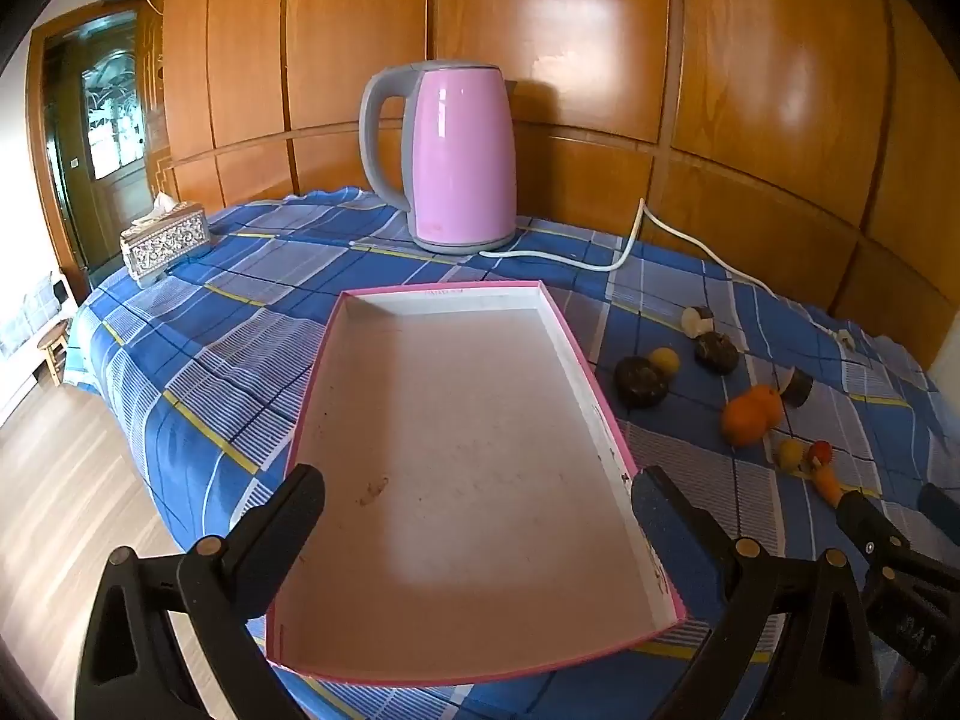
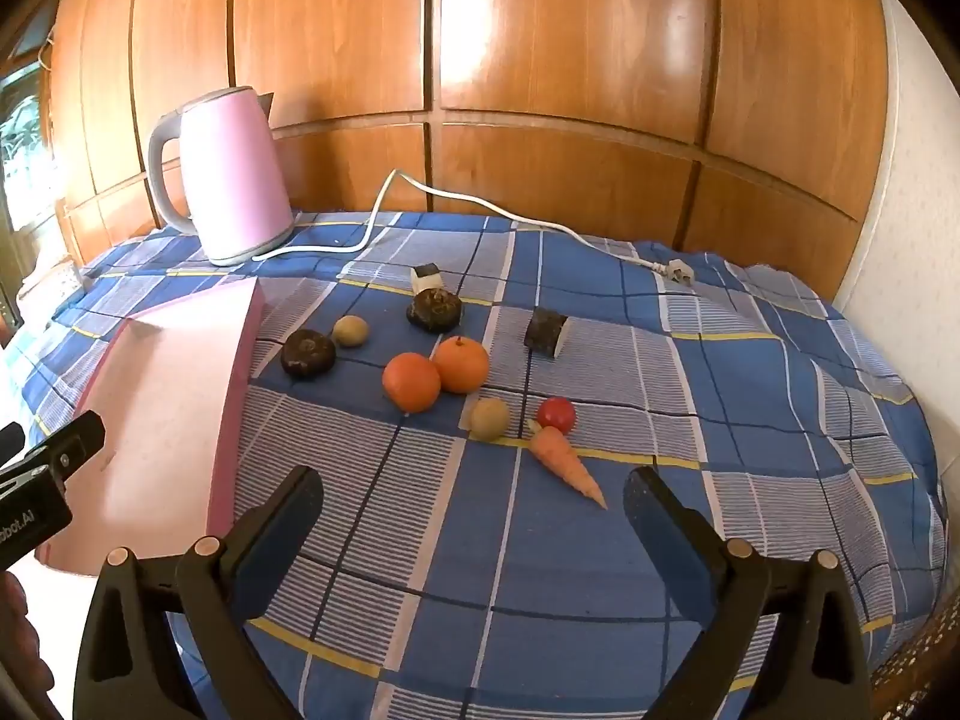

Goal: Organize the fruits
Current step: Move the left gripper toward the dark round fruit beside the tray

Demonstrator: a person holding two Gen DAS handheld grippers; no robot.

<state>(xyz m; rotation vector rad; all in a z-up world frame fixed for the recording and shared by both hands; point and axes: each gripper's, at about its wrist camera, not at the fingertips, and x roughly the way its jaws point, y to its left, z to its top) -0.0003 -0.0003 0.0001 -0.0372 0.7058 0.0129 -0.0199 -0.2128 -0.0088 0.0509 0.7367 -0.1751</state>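
- Two smooth, round oranges sit touching each other near the middle of the table, on a blue checked tablecloth with white stripes and thin yellow lines.
- Just in front of them lie a small dull yellow-green fruit, a glossy red tomato and a tapered, matte carrot; the carrot's thick end is right beside the tomato, its tip pointing toward the camera.
- Behind the oranges are two dark, rough, squat round fruits, a second yellow-green fruit between them, and two cut pieces with dark skin and pale faces.
- Left of the fruit lies a shallow rectangular cardboard tray with a pink rim and a scuffed white inside, nothing in it.
- The left gripper hovers over the tray's near end, black fingers spread wide, holding nothing; whether its right finger touches the rim is unclear.
- The right gripper is likewise wide apart above bare cloth, gripping nothing, with the carrot tip just ahead of it.
- At the back stand a glossy pink kettle with a grey handle, its white cord trailing across the cloth, and an ornate silver tissue box, before polished wood panelling.
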